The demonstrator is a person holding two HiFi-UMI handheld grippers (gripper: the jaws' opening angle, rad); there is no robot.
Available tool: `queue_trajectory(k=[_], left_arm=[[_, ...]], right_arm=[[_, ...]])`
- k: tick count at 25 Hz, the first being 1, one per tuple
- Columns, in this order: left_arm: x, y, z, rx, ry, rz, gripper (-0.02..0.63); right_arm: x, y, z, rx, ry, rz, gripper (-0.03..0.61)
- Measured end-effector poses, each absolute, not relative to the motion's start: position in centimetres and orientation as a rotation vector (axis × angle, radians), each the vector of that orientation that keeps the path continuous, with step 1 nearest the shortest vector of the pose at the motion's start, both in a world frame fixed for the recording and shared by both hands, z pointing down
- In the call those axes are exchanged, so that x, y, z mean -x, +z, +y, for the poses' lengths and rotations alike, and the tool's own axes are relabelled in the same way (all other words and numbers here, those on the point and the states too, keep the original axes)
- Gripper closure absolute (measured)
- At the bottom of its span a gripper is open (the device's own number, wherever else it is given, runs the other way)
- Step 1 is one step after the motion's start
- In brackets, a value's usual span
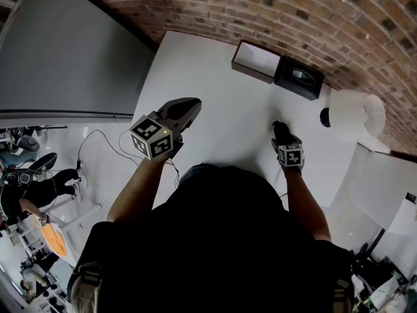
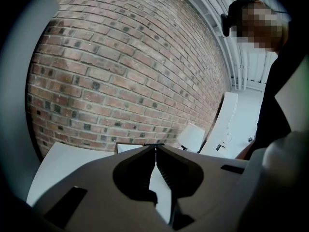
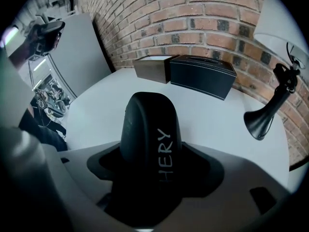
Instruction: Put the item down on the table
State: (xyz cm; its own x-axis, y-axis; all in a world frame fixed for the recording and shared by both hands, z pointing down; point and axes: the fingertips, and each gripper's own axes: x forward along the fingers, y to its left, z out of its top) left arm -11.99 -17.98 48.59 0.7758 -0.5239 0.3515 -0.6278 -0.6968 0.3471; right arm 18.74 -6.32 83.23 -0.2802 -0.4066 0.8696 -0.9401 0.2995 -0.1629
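Soft, even light leaves the white table (image 1: 215,90) bright with faint shadows; the lamp (image 1: 357,113) nearly blows out. Fisheye bends the brick wall (image 2: 125,66), corners go black, close foreground blurs

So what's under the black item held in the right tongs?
White table all around; the black item hides the spot directly beneath it, so contact can't be judged.

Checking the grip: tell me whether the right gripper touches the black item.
Touching. The right gripper view shows the black item clamped between the jaws of the right gripper.
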Motion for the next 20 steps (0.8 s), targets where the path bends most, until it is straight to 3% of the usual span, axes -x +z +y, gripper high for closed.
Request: queue_trajectory(k=[20], left_arm=[[11.7,49.5,-18.7,-2.507,0.338,-0.850,0.586]], right_arm=[[-18.7,85.6,-7.1,-1.204,0.850,-1.785,0.216]])
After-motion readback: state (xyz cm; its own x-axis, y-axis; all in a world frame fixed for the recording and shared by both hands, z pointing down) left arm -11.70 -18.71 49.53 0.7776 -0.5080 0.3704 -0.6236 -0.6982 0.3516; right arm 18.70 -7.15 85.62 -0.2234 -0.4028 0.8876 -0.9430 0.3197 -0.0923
